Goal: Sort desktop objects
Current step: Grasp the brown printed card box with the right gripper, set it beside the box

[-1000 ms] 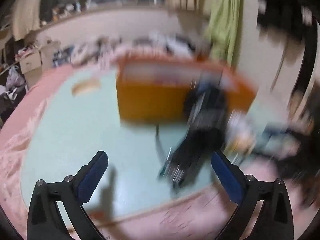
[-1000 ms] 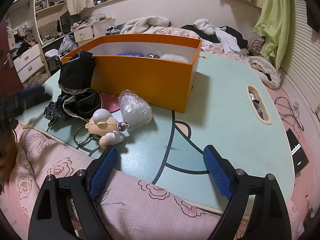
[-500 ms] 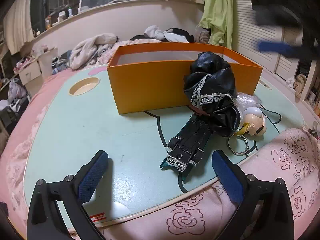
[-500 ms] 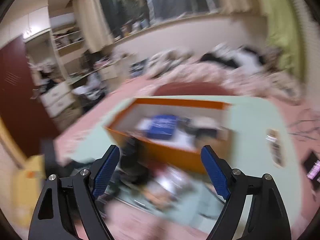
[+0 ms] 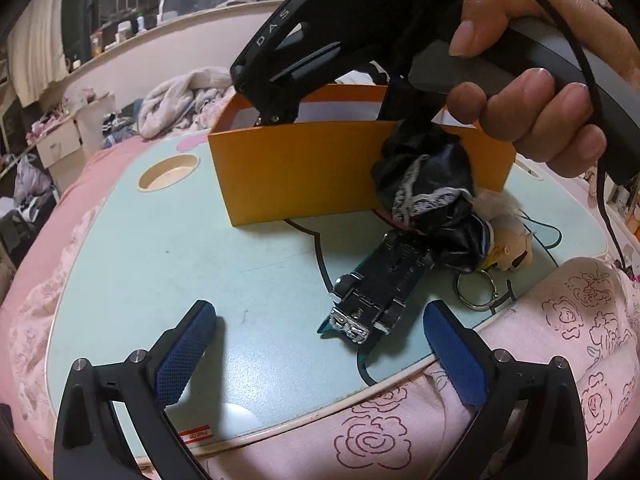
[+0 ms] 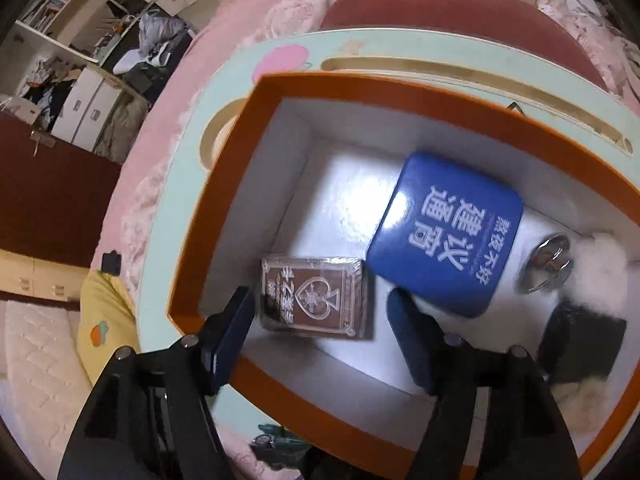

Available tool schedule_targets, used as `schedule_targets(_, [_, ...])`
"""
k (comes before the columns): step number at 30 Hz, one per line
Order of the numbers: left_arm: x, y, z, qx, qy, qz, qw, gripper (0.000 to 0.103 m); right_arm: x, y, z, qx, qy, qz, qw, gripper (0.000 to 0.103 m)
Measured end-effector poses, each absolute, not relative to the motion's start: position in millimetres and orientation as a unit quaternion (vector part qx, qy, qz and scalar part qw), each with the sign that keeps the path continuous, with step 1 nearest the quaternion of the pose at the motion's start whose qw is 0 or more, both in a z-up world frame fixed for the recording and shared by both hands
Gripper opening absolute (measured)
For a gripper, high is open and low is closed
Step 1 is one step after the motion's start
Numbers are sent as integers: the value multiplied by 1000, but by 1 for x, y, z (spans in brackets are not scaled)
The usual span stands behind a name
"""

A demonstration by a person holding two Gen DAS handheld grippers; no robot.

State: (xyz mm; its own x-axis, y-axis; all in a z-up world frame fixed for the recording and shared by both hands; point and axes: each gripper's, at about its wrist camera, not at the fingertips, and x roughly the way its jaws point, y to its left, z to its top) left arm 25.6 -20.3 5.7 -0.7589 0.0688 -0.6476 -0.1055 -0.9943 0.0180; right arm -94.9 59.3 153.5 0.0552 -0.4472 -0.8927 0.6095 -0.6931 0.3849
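Note:
In the left wrist view an orange box [image 5: 304, 168] stands on a pale green table [image 5: 168, 256]. In front of it lie a black toy car [image 5: 380, 292], a black lace-trimmed cloth [image 5: 432, 192], a small doll [image 5: 512, 248] and a key ring [image 5: 476, 292]. My left gripper [image 5: 316, 344] is open and empty above the table's near edge. My right gripper [image 6: 320, 332] is open and hangs over the box [image 6: 208, 216], straddling a brown card deck [image 6: 316, 296]. A blue tin [image 6: 448, 232], a metal piece [image 6: 548, 264] and white fluff [image 6: 604, 264] lie inside.
A round cup hole [image 5: 168, 168] is cut into the table left of the box. Pink rose-print bedding [image 5: 440, 432] surrounds the table. The hand-held right gripper body [image 5: 360, 20] looms over the box in the left wrist view. Drawers [image 6: 92, 100] and clutter stand beyond.
My right gripper has swung from low beside the table up over the orange box and now looks down into it. My left gripper has steadied in front of the toy car.

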Motion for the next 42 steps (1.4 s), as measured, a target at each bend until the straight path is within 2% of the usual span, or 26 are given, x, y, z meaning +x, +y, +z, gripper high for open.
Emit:
schedule_targets(2, [26, -21, 6, -344, 26, 937, 47, 103, -97, 63, 155, 609, 68, -698, 372, 41])
schedule_targets(5, [26, -21, 6, -344, 26, 937, 47, 103, -100, 72, 157, 602, 48, -703, 374, 35])
schedule_targets(12, [28, -21, 7, -345, 25, 937, 48, 103, -82, 53, 166, 571, 121, -732, 350, 40])
schedule_targets(14, [29, -20, 7, -344, 25, 937, 48, 103, -92, 58, 163, 575, 105, -725, 364, 38])
schedule_targets(17, [31, -20, 7, -343, 25, 938, 48, 103, -107, 70, 156, 590, 18, -714, 376, 24])
schedule_targets(18, [31, -19, 7, -342, 25, 938, 48, 103, -110, 76, 158, 583, -3, -717, 382, 3])
schedule_targets(19, [31, -20, 7, -342, 25, 938, 49, 103, -111, 80, 163, 573, -17, -721, 389, 0])
schedule_targets(23, [31, -20, 7, -342, 25, 938, 48, 103, -107, 98, 193, 530, -64, -728, 431, 0])
schedule_targets(26, [32, -20, 7, -343, 25, 938, 49, 103, -96, 98, 221, 497, -20, -766, 409, 2])
schedule_targets(28, [31, -20, 7, -343, 25, 938, 48, 103, -91, 95, 227, 495, 16, -773, 397, 20])
schedule_targets(29, [31, -20, 7, -343, 25, 938, 48, 103, -88, 84, 226, 503, 29, -764, 402, 25])
schedule_targets(31, [31, -20, 6, -343, 25, 938, 48, 103, -89, 73, 218, 525, 62, -750, 397, 51])
schedule_targets(35, [31, -19, 6, -346, 24, 937, 48, 103, -85, 37, 191, 556, 165, -732, 358, 53])
schedule_targets(41, [32, -16, 7, -345, 22, 937, 49, 103, -111, 47, 169, 634, 109, -668, 374, 69])
schedule_targets(42, [32, -16, 7, -345, 22, 937, 49, 103, -117, 53, 167, 633, 98, -672, 371, 49])
